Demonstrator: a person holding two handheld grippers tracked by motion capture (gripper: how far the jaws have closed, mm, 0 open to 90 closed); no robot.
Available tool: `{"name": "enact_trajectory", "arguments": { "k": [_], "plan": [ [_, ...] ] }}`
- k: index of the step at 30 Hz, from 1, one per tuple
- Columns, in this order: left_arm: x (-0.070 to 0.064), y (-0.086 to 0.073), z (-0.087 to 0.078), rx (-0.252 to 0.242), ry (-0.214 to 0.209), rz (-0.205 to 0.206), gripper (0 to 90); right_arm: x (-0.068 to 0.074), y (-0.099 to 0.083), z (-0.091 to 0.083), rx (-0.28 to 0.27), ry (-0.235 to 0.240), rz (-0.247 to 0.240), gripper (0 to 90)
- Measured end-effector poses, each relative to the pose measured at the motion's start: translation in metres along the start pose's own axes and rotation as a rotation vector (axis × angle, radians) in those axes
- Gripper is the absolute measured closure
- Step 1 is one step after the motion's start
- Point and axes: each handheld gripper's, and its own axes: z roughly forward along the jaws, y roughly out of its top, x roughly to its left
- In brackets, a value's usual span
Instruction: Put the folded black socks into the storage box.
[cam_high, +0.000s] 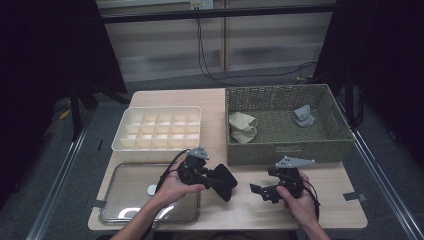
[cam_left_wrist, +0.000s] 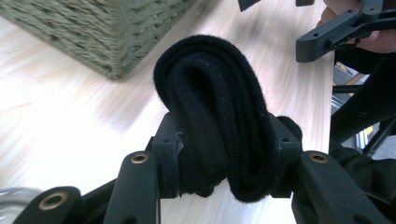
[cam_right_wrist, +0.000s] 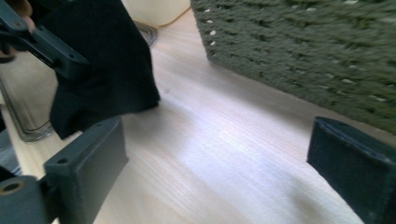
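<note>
At the left of the pale wooden table (cam_high: 235, 210) a clear shallow plastic tray (cam_high: 131, 185) lies near the front edge, and just behind it sits a cream plastic organiser box with a grid of small compartments (cam_high: 159, 129). The person's left hand (cam_high: 176, 186) rests over the tray's right side and holds the left gripper (cam_high: 220, 181), whose jaws are pinched on a folded black knitted sock (cam_left_wrist: 217, 112); in the left gripper view the fold stands up between the two black jaws, squeezed from both sides, and the sock hangs just above the table surface in front of the basket's left corner. Right of it, near the table's front, the right hand (cam_high: 299, 200) holds the right gripper (cam_high: 260, 190), pointed left towards the sock but apart from it, with its jaws spread wide and nothing between them, as the right gripper view shows. Behind both grippers, on the right half of the table, stands a rectangular olive-green woven basket (cam_high: 287, 147); inside it a beige rolled cloth bundle (cam_high: 243, 127) lies at the left end and a small grey folded cloth piece (cam_high: 303, 116) towards the right rear.
</note>
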Motion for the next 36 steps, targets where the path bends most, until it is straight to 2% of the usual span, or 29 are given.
{"name": "enact_trajectory", "arguments": {
  "k": [4,5,11,12,18,20,24,26,29,33,36],
  "plan": [
    [0.004,0.000,-0.011,-0.020,0.010,-0.010,57.0,-0.001,0.000,-0.002,-0.027,-0.018,0.006,4.0],
    [0.005,0.001,-0.014,-0.009,0.020,-0.009,57.0,-0.002,0.000,-0.002,-0.031,-0.020,0.011,4.5],
    [0.010,-0.001,-0.029,-0.015,0.040,-0.015,56.7,-0.003,0.001,-0.004,-0.053,-0.050,0.016,2.3],
    [0.011,-0.001,-0.033,-0.005,0.057,-0.017,56.7,-0.004,0.001,-0.004,-0.054,-0.056,0.017,2.4],
    [0.015,0.002,-0.052,-0.046,0.079,-0.025,56.6,-0.006,0.000,-0.005,-0.042,-0.052,0.027,2.8],
    [0.016,0.004,-0.059,-0.034,0.096,-0.017,56.6,-0.006,0.000,-0.005,-0.045,-0.051,0.032,3.0],
    [0.020,0.006,-0.070,-0.048,0.117,-0.022,56.4,-0.007,-0.001,-0.006,-0.047,-0.043,0.039,3.8],
    [0.022,0.008,-0.075,-0.057,0.128,-0.028,56.3,-0.007,-0.001,-0.005,-0.040,-0.067,0.042,3.9],
    [0.025,0.010,-0.084,-0.057,0.152,-0.026,56.2,-0.008,-0.002,-0.004,-0.031,-0.074,0.040,3.9],
    [0.030,0.012,-0.096,-0.058,0.181,-0.028,56.2,-0.010,-0.003,-0.005,-0.034,-0.103,0.013,2.4],
    [0.035,0.013,-0.103,-0.065,0.197,-0.039,56.1,-0.011,-0.003,-0.006,-0.034,-0.091,0.017,2.3]
  ]
}}
